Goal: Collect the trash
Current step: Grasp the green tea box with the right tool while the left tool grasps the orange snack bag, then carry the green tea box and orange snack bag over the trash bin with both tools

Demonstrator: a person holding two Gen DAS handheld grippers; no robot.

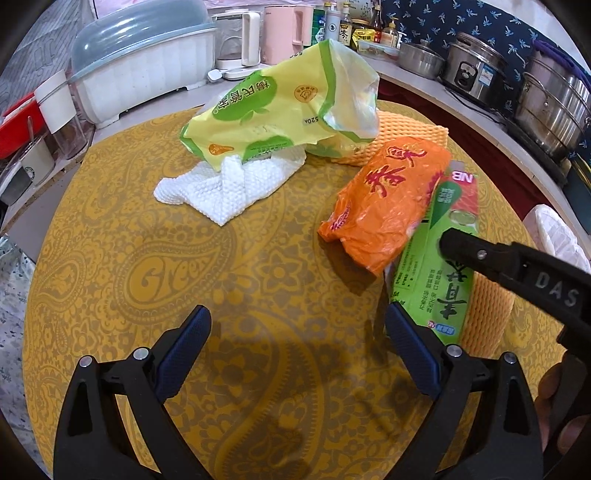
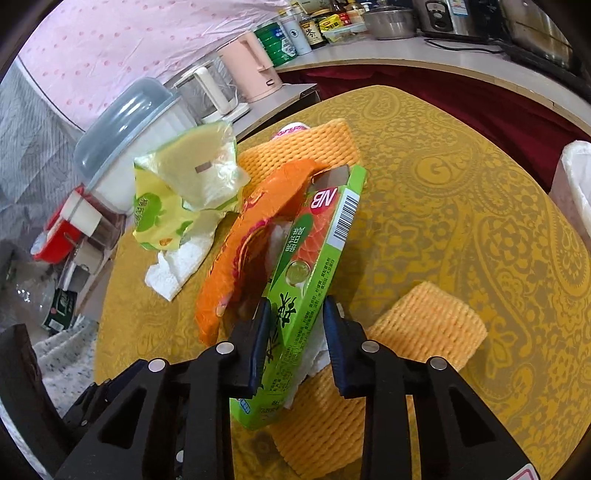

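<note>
Trash lies on a yellow patterned table [image 1: 147, 280]: a yellow-green plastic bag [image 1: 266, 114], a white paper towel [image 1: 221, 188], an orange plastic bag [image 1: 384, 206], a green carton [image 1: 436, 273] and orange foam netting [image 1: 410, 129]. My right gripper [image 2: 295, 325] is shut on the green carton [image 2: 314, 258], holding it tilted above a foam net piece [image 2: 424, 325]; the orange bag [image 2: 255, 236] leans against its left side. My left gripper [image 1: 299, 328] is open and empty over the bare table, with the carton just past its right finger. The right gripper's finger [image 1: 480, 251] shows on the carton.
A white bin with a liner [image 2: 576, 184] stands at the table's right edge. Behind the table a counter holds a covered dish rack [image 1: 144, 62], kettles [image 1: 284, 33], bottles and steel pots [image 1: 554, 107]. Containers crowd the left side [image 1: 37, 140].
</note>
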